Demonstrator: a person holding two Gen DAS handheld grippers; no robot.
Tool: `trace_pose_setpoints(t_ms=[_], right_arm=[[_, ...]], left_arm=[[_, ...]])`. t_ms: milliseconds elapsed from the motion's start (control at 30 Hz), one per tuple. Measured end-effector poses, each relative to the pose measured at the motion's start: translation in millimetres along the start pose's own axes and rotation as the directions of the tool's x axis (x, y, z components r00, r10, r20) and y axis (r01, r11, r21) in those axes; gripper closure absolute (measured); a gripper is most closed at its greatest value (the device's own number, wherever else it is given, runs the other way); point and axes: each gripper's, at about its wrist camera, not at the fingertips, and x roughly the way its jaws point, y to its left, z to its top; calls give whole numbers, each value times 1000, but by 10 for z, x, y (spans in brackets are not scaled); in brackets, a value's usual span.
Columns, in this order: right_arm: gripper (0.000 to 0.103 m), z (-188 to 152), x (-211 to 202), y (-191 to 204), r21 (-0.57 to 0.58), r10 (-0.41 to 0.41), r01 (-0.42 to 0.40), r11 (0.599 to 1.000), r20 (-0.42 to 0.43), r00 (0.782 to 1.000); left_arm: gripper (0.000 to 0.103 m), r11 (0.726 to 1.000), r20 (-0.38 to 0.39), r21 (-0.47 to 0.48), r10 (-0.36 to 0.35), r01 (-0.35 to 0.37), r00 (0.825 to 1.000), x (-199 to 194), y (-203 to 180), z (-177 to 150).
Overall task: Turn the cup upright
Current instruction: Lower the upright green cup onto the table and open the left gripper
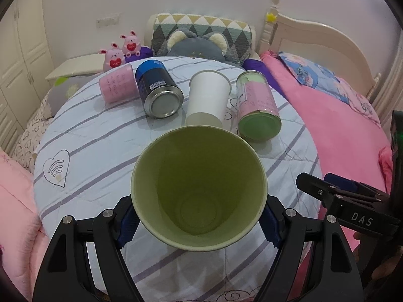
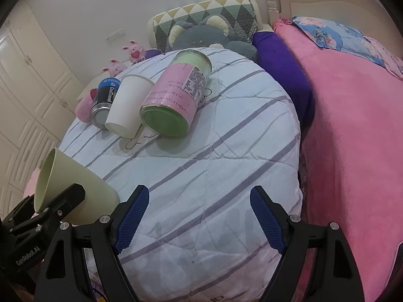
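My left gripper is shut on a green paper cup. Its open mouth faces the left wrist camera and it is held above the striped round cushion. In the right wrist view the same cup shows tilted at the lower left, mouth up and to the left, clamped by the left gripper. My right gripper is open and empty over the cushion's near side; it shows at the right edge of the left wrist view.
On the far part of the cushion lie a white paper cup, a blue tin, a pink roll and a pink and green jar, all on their sides. A pink blanket covers the bed to the right.
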Motion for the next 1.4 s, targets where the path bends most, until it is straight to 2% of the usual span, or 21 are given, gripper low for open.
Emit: trace_pose_setpoints(t_ms=[333, 500, 933, 1400], right_arm=[[19, -93, -155, 32, 9, -24, 23, 1000, 26, 999], [19, -113, -206, 42, 7, -31, 30, 1000, 39, 999], [19, -147, -286, 12, 21, -35, 34, 999, 57, 998], [19, -268, -557, 115, 37, -54, 50, 998, 123, 991]], left_arm=[[22, 1000, 26, -3, -11, 11, 1000, -74, 27, -104], [10, 1000, 39, 4, 2, -3, 999, -93, 12, -114], [10, 1000, 76, 9, 7, -8, 997, -193, 6, -78], [10, 999, 105, 41, -36, 32, 994, -426, 76, -170]])
